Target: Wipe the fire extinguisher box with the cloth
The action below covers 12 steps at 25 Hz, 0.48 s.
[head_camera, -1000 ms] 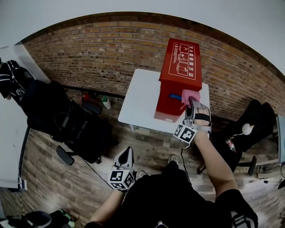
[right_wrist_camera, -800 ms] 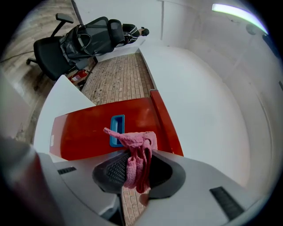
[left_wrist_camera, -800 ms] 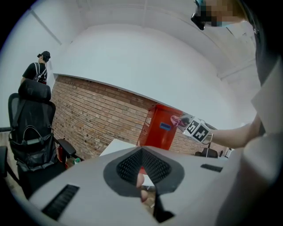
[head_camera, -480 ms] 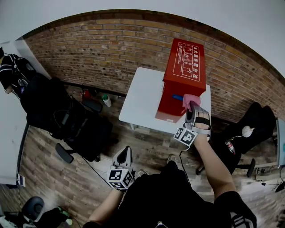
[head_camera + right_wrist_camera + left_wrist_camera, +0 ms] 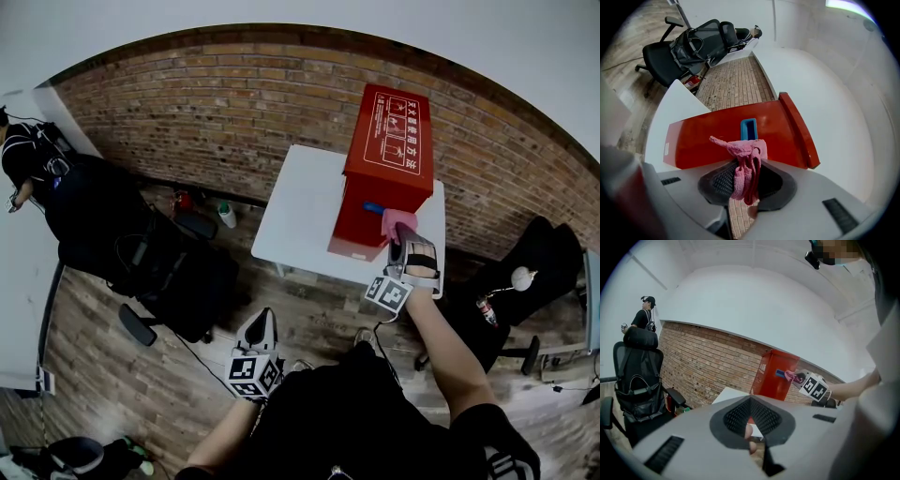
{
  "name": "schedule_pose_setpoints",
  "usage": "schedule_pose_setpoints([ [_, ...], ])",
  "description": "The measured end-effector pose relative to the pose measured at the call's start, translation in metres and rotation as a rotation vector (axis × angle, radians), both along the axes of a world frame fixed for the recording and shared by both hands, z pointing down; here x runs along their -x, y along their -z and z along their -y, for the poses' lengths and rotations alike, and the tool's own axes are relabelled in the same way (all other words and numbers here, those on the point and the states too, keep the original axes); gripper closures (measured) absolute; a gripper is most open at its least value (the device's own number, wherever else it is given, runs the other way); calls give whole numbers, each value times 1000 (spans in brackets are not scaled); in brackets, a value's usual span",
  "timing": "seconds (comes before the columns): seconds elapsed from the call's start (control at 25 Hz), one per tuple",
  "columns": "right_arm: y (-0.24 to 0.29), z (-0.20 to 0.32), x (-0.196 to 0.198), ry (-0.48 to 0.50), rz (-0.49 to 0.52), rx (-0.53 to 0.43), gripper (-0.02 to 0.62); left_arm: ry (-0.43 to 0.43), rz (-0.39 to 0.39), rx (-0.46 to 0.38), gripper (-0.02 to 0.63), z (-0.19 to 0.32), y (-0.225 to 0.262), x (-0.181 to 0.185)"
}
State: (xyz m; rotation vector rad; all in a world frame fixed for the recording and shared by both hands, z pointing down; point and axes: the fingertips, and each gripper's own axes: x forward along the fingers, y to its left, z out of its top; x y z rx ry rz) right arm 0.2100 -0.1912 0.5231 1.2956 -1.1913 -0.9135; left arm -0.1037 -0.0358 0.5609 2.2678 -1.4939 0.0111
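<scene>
The red fire extinguisher box (image 5: 384,178) stands on a white desk (image 5: 291,220) by a brick wall (image 5: 187,112). The right hand-held gripper (image 5: 403,240) pinches a pink cloth (image 5: 397,223) at the box's side. The left hand-held gripper (image 5: 264,323) is pressed together with nothing in it. The box's white writing is too small to read.

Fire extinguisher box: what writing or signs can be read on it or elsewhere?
"灭火器使用方法": vertical white characters on the fire extinguisher box lid, beside small diagrams; barely legible.
White print on the box's side: too small to read.
White sticker on the box: blurred.
Marker cubes on left gripper and right gripper: patterns, no words.
</scene>
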Motion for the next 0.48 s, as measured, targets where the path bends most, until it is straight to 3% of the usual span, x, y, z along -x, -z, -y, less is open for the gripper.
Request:
schedule_pose_setpoints([
  [0.48, -27, 0, 2, 7, 31, 61, 495, 17, 10, 23, 581, -8, -4, -3],
])
